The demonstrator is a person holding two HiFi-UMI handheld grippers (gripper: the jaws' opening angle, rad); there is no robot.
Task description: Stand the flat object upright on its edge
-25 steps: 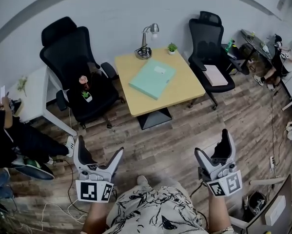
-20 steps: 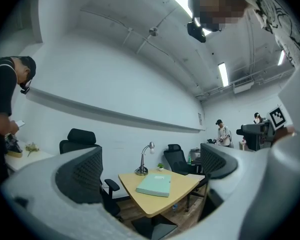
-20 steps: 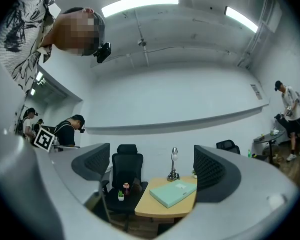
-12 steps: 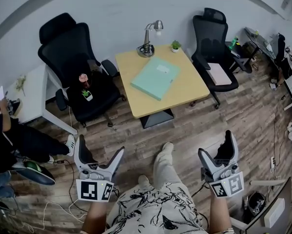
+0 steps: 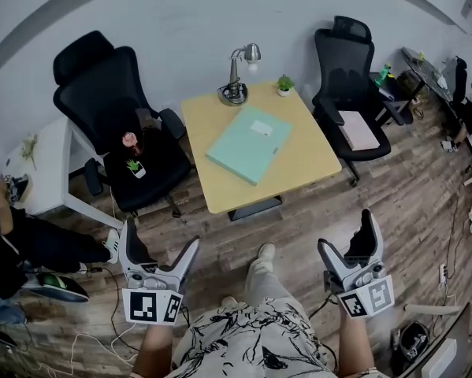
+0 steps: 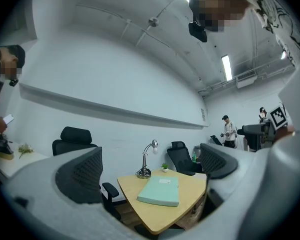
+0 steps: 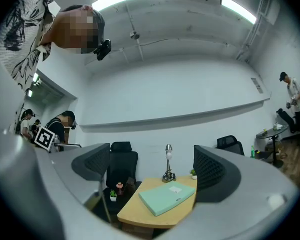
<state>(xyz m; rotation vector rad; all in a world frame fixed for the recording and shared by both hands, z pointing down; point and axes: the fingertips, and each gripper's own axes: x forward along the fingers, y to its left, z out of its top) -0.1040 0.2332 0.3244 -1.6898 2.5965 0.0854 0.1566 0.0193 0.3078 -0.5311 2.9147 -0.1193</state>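
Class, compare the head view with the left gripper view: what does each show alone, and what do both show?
Only the head view: a pink pad on the right-hand chair's seat and a tiny potted plant on the left-hand chair's seat. Only the left gripper view: a ceiling light strip and a person standing far off. Both: the green folder lying flat on the yellow table, with a desk lamp and a small plant at the table's far edge.

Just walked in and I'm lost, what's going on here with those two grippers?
A person stands back from the table with the left gripper and right gripper both open and empty. The green folder lies flat on the table, near a lamp and a small plant. Nothing has been stood on edge yet.
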